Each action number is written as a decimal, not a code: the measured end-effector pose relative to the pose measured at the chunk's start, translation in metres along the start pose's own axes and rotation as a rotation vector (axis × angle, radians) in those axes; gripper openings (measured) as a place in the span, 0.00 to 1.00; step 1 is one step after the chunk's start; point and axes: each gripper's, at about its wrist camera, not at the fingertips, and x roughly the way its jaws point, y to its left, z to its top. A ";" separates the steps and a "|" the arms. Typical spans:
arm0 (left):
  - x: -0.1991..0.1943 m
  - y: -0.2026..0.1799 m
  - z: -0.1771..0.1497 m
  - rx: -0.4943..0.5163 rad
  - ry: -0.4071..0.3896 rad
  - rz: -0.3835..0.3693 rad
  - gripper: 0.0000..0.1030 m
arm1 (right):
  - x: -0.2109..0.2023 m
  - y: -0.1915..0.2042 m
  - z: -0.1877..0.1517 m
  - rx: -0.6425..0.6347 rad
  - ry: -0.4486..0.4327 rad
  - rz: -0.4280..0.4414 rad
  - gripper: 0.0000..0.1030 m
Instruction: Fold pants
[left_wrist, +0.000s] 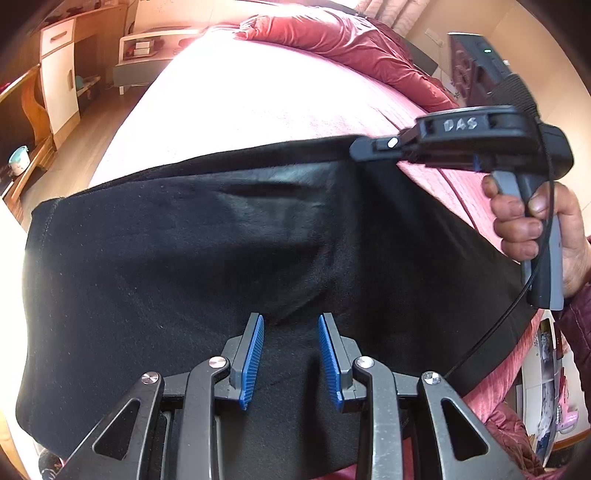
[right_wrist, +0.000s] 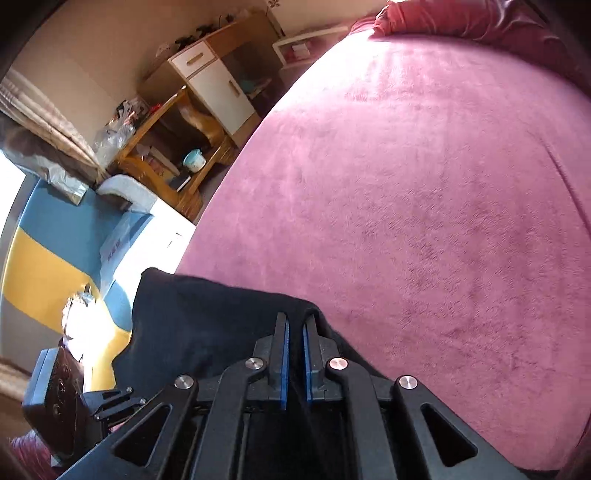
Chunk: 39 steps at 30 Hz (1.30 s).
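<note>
Blue ribbed pads on the left gripper (left_wrist: 291, 360) sit closest to the lens, a moderate gap between them, hovering over the black fleecy pants (left_wrist: 184, 266) with only flat cloth under them, so that one isn't holding anything. Over on the far side, the right gripper (right_wrist: 295, 363) has its jaws pinched nearly together on the edge of the same fabric; from the left camera you can see its black nose (left_wrist: 373, 147) clamped on the pants' far hem, with the person's hand (left_wrist: 532, 221) squeezing the grey trigger.

Pants are spread wide across the pink plush bedspread (right_wrist: 406, 184), a red quilt (left_wrist: 332, 33) bunched up at the head end.

My read: this is the grab stage of a fold. One edge is secured and the left tool hasn't bitten yet. Next it probably needs to drop, close on the near edge, then both carry the cloth over together so it lands flat.

Only readable writing is "DAS" scrawled on the right gripper's body (left_wrist: 460, 124).
</note>
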 end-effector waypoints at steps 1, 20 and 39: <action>0.005 0.004 0.003 -0.017 0.013 0.009 0.30 | 0.005 -0.005 0.000 0.013 0.012 -0.026 0.05; -0.127 0.200 -0.020 -0.582 -0.132 0.108 0.34 | -0.077 0.003 -0.074 0.085 -0.155 -0.053 0.40; -0.106 0.203 -0.081 -0.687 -0.033 0.008 0.07 | -0.066 0.014 -0.187 0.142 -0.035 -0.180 0.40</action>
